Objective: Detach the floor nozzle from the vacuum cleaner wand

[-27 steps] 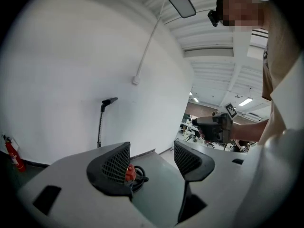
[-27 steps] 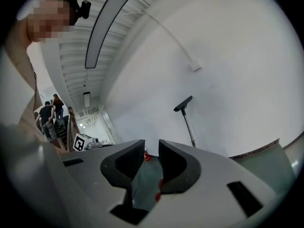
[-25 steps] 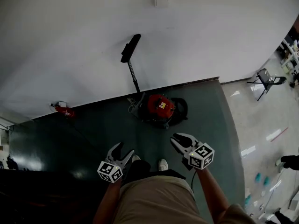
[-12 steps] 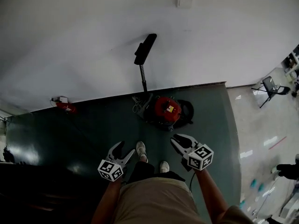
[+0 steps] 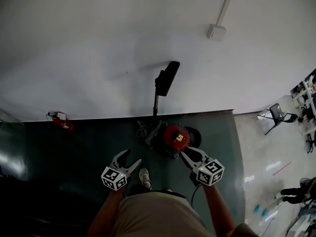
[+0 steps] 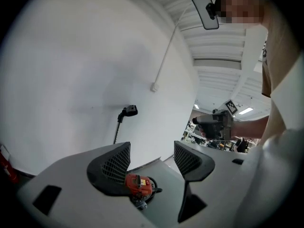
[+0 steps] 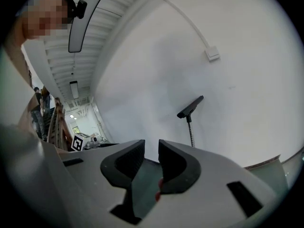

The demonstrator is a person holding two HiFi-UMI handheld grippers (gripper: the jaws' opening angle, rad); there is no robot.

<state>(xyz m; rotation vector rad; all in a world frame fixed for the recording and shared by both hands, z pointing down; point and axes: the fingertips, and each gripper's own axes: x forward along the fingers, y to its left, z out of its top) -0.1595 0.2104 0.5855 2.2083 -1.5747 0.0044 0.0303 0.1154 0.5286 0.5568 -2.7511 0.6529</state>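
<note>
The red vacuum canister (image 5: 175, 137) sits on the dark floor by the white wall. Its wand (image 5: 156, 105) stands upright against the wall with the black floor nozzle (image 5: 168, 78) at the top. The nozzle (image 6: 129, 110) also shows in the left gripper view, and as a nozzle (image 7: 190, 107) in the right gripper view. My left gripper (image 5: 126, 160) is open and empty, short of the canister (image 6: 138, 185). My right gripper (image 5: 187, 154) is shut with nothing in it, just in front of the canister's right side.
A red fire extinguisher (image 5: 61, 122) lies at the wall's foot on the left. A wall box (image 5: 216, 32) with conduit is above the nozzle. A folding chair (image 5: 276, 115) stands on the light floor at right. My shoe (image 5: 144, 177) is between the grippers.
Both grippers have come closer to the canister and the wall. The right gripper's tips now reach the canister's edge in the head view. Neither gripper's jaws have changed.
</note>
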